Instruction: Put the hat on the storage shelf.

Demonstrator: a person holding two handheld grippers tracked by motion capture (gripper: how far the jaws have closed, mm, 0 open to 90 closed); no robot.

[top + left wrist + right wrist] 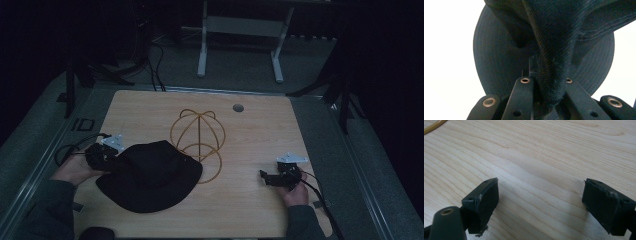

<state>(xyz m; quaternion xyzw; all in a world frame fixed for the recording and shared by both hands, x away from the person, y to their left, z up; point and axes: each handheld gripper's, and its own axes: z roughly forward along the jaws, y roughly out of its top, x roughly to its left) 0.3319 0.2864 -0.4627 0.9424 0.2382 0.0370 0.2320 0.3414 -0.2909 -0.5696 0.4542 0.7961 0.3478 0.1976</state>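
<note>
A black brimmed hat (150,175) lies on the wooden table (250,130), in front of a yellow wire hat stand (198,137). My left gripper (107,159) sits at the hat's left edge, shut on a fold of the hat's brim (551,75); the dark fabric is pinched between its jaws in the left gripper view. My right gripper (267,176) rests low over the table at the right, apart from the hat. Its jaws stand wide open over bare wood in the right gripper view, with nothing between the pads (486,197).
A round grommet hole (238,108) sits near the table's far edge. A white desk frame (240,30) stands on the floor beyond. Cables trail off the table's left side and off the near right corner. A sliver of the yellow wire (434,126) shows at the top left.
</note>
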